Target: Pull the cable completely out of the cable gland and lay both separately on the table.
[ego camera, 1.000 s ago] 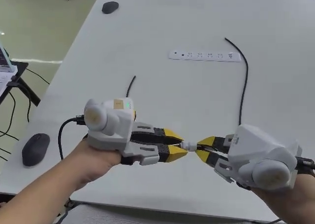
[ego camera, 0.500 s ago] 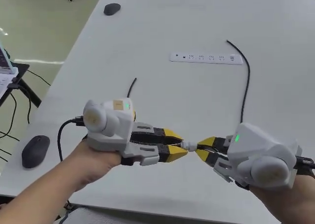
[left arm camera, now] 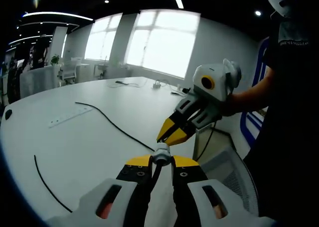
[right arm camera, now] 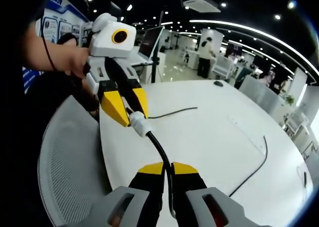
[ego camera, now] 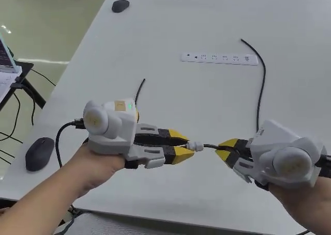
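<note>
Rear of the cable gland [ego camera: 195, 146] is buried between the left gripper [ego camera: 188, 146] jaws, so can't tell how far the cable [ego camera: 209, 146] sits inside. Its other end vanishes into the right gripper [ego camera: 219, 150]. The loose black wire [ego camera: 263, 85] running down from the power strip [ego camera: 219, 58] ducks behind that gripper, end hidden. Strip's sockets are too small to count — and the laptop [ego camera: 5, 62] far left of it is edge-cropped.

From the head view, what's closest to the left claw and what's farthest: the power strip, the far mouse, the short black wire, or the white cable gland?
1. cable gland: pinched in the left claw itself.
2. short black wire: on the table just beyond the claw, to the left.
3. power strip: farther back, mid-table.
4. dark mouse: near the far edge, farthest.
</note>
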The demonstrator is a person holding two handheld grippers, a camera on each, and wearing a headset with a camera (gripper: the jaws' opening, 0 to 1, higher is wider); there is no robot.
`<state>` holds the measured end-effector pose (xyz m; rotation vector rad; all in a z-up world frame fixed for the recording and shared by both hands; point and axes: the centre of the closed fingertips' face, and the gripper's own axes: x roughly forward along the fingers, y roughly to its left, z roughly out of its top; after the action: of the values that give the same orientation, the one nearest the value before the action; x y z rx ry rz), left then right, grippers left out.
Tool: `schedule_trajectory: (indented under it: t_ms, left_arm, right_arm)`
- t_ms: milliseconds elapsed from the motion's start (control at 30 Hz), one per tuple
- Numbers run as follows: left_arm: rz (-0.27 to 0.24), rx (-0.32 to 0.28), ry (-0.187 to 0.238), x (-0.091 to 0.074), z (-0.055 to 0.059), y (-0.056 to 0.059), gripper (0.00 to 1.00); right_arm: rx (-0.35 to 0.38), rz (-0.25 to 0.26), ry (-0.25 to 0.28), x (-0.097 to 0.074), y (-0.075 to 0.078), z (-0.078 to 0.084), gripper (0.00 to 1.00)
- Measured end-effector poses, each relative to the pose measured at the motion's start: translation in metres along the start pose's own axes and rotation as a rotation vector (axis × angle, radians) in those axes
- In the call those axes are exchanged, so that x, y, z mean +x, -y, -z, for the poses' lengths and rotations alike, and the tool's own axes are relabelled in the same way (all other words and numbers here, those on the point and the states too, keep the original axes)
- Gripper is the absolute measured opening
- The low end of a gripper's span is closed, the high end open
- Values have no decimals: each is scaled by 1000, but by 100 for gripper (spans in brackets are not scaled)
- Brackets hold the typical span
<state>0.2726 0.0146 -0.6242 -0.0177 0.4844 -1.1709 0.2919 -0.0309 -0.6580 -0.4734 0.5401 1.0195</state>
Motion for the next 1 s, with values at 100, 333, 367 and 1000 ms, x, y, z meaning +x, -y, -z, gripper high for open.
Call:
schedule_trajectory:
  t_ms: [100, 333, 367, 1000]
  left_arm:
    - [0, -4, 2, -1, 0, 0, 15]
    - [8, -20, 24, -1, -2, 4, 15]
    - [10, -16, 24, -1, -2, 5, 15]
    - [3, -12, 14, 1, 3, 11, 15]
  right_arm:
    - [38, 18, -10, 1, 6, 7, 0]
    - [244, 74, -53, 1, 20, 36, 0]
    - [275, 81, -52, 1, 22, 39, 0]
    - [433, 106, -76, 0, 22, 70, 2]
